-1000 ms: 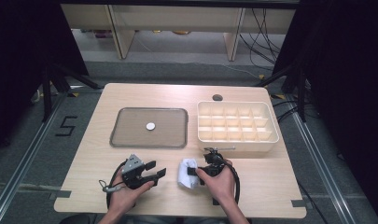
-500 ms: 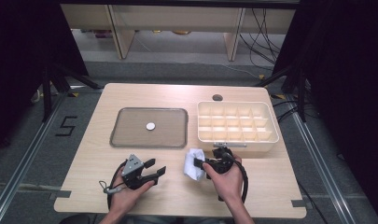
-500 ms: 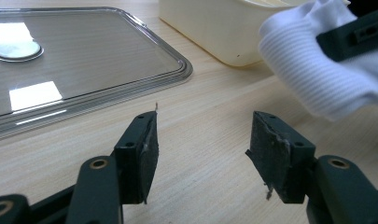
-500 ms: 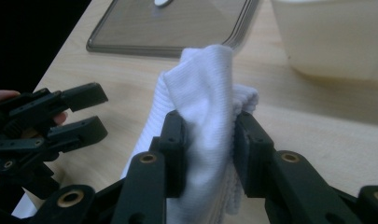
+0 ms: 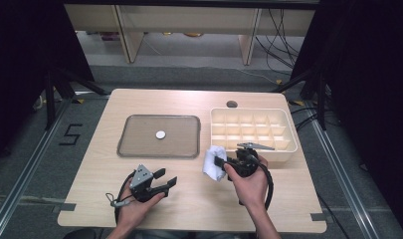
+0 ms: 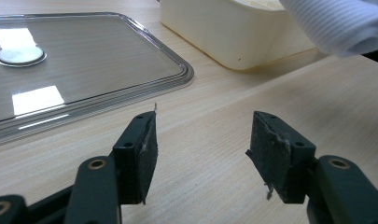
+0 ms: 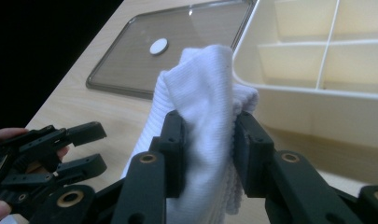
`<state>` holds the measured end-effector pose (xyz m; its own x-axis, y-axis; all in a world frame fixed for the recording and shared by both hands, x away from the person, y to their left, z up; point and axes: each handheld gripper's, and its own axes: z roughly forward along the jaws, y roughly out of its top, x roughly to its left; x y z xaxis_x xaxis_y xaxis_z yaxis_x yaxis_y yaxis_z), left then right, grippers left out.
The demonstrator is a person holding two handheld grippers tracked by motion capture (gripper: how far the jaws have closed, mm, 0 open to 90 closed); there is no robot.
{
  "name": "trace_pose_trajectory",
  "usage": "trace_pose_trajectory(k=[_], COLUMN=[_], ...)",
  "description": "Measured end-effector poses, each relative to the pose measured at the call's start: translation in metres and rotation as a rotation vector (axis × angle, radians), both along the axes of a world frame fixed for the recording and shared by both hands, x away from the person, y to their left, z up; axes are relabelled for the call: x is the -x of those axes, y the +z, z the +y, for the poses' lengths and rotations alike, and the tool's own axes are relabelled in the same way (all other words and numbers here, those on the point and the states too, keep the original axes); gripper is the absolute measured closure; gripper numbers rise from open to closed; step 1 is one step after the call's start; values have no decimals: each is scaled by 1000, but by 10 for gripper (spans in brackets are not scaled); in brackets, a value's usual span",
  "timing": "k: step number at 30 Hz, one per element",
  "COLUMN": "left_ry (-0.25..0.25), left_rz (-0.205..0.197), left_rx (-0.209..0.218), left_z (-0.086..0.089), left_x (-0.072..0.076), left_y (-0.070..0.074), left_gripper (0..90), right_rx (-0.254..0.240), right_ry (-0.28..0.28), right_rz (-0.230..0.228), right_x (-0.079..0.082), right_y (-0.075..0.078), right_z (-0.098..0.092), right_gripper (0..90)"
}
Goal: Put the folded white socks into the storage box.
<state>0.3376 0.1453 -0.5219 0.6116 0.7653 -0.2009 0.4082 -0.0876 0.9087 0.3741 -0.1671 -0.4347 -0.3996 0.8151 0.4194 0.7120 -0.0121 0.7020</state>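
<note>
Wooden table (image 5: 189, 199); white cloth (image 7: 200, 93) pinched between right gripper (image 7: 207, 140) fingers (image 7: 175, 140).

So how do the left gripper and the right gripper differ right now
The right gripper is shut on a bunched white cloth; the left gripper stands open with nothing between its pads. In the high view the right gripper is beside the cream compartment box, while the left gripper sits nearer the table's front edge, below the clear tray. Both have black jaws and are each held in one hand.
</note>
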Motion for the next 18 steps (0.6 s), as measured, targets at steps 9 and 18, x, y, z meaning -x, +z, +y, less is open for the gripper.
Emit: trace_pose_trajectory(k=[9, 18], left_ry=[-5, 5], left_rz=[-9, 5], left_rx=[7, 6], left_z=[0, 0], left_x=[0, 0], left_y=[0, 0], left_gripper=[401, 398], right_rx=[8, 38], right_ry=[-34, -77], right_rz=[-45, -82], right_x=[-13, -35], right_y=[18, 29], right_z=[-6, -13], right_gripper=[679, 679])
